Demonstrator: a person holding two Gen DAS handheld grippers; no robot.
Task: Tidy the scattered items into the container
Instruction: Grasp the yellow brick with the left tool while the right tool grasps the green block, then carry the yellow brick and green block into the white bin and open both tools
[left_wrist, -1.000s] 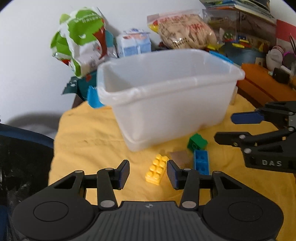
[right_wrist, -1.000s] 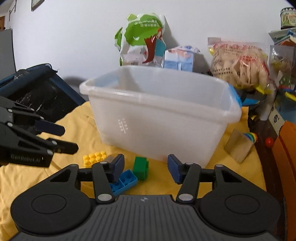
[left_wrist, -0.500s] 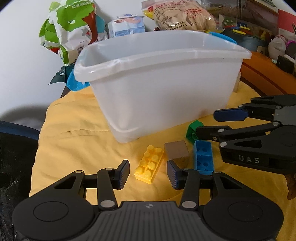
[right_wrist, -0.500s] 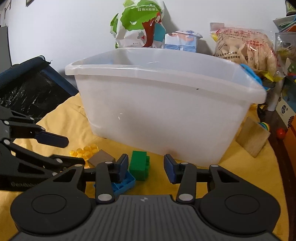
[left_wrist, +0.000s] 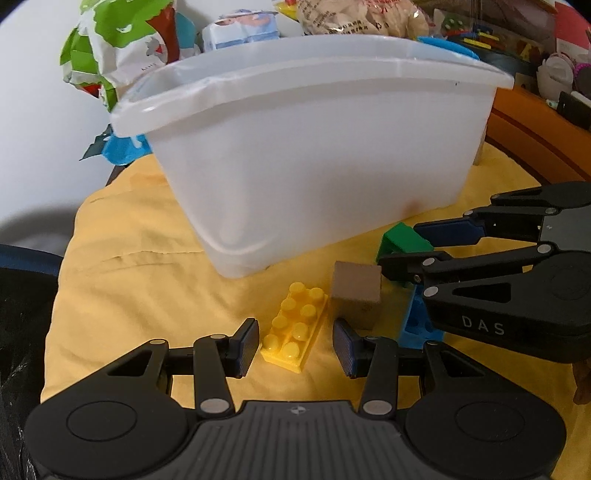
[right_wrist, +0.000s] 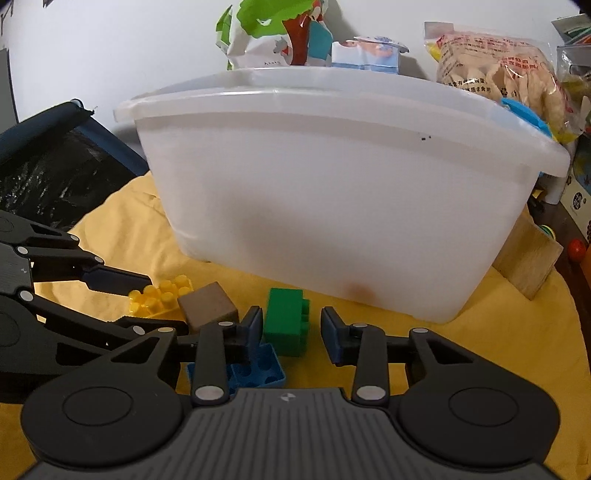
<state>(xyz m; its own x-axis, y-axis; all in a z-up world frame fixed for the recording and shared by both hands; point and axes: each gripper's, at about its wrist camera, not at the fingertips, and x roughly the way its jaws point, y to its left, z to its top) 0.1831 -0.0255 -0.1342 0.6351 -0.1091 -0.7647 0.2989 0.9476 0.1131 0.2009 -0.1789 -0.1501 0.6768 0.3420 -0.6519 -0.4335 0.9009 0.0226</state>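
A: Where is the translucent white plastic container (left_wrist: 314, 155)?

B: On the yellow cloth (left_wrist: 129, 266), at twelve o'clock from both grippers. The scattered pieces lie on the cloth just in front of its near wall.

A: And the left gripper (left_wrist: 294, 345)?

B: Spread, with the yellow studded plastic brick (left_wrist: 295, 328) between its pads, neither pad touching it. A brown cube (left_wrist: 356, 291) sits at one o'clock from that brick, just beside it.

A: The right gripper (right_wrist: 291, 334)?

B: Its jaws are closing around the green plastic brick (right_wrist: 286, 321); a gap shows on the right pad's side. A blue plastic brick (right_wrist: 255, 371), hollow side up, lies under its left finger.
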